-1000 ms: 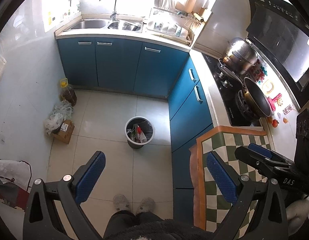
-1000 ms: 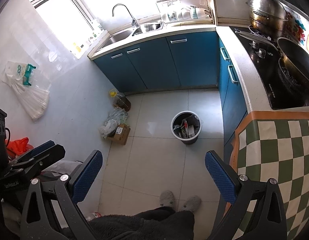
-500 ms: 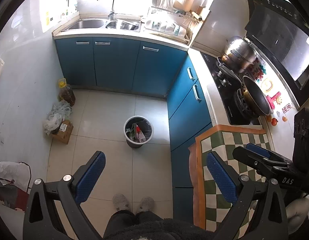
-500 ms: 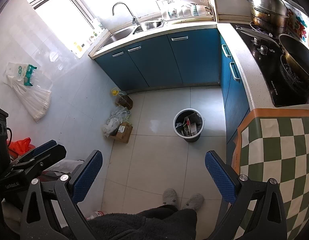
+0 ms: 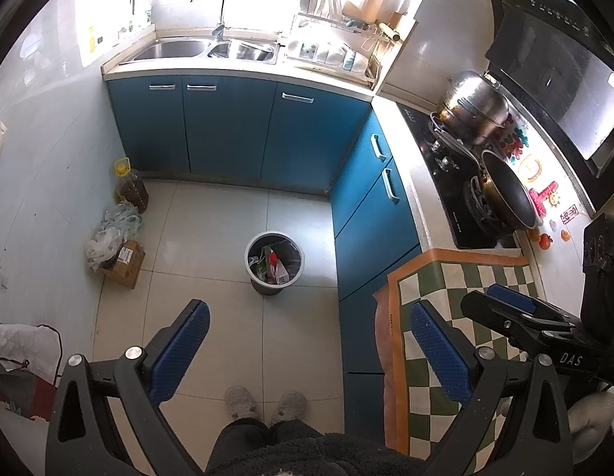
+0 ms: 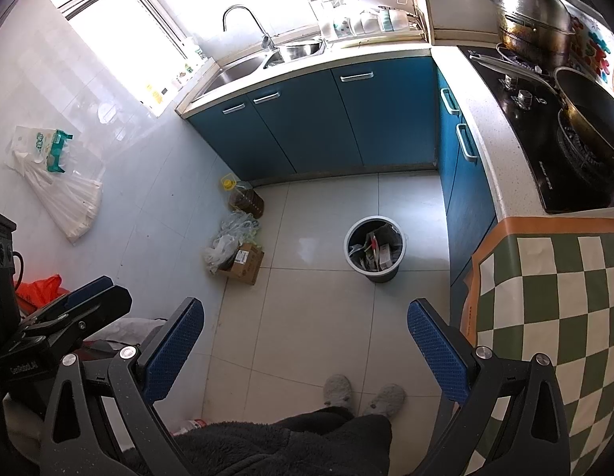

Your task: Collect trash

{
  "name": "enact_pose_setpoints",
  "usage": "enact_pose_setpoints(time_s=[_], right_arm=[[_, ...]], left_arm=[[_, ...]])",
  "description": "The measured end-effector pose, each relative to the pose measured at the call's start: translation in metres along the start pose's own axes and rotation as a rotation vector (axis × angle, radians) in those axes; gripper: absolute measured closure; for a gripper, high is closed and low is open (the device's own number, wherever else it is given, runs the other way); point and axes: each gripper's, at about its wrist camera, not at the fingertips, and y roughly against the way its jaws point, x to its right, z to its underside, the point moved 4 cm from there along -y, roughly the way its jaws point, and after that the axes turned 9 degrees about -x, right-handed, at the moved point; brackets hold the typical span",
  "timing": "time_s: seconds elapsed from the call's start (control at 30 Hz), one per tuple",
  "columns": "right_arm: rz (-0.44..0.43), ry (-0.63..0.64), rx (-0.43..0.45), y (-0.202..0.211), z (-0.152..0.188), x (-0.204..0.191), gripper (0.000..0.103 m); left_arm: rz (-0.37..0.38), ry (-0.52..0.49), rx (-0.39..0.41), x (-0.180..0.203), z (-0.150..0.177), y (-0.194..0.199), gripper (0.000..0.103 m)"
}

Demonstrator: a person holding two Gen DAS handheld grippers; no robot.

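A grey round trash bin (image 5: 274, 263) stands on the tiled kitchen floor, holding paper and plastic wrappers; it also shows in the right wrist view (image 6: 375, 248). My left gripper (image 5: 307, 337) is open and empty, held high above the floor. My right gripper (image 6: 305, 333) is open and empty, at a similar height. The right gripper shows at the right of the left wrist view (image 5: 521, 317), over a green-checked cloth (image 5: 457, 289). The left gripper shows at the left of the right wrist view (image 6: 68, 313).
Blue cabinets (image 5: 243, 127) run along the back and right. A cardboard box (image 5: 124, 263) with plastic bags and an oil bottle (image 5: 131, 188) sit by the left wall. A wok (image 5: 505, 194) and a steel pot (image 5: 473, 107) sit on the stove. The person's feet (image 5: 265, 400) are below.
Both views have drifted slightly back and up, so the bin looks a little smaller. Both grippers stay open and empty.
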Motion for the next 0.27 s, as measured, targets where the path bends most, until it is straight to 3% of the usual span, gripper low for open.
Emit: enact_pose_setpoints(time_s=[0.27], right_arm=[[-0.002, -0.002, -0.003, -0.0007, -0.0032, -0.0006, 0.000]], left_arm=[[0.001, -0.011, 0.008, 0.0045, -0.0056, -0.0013, 0.000]])
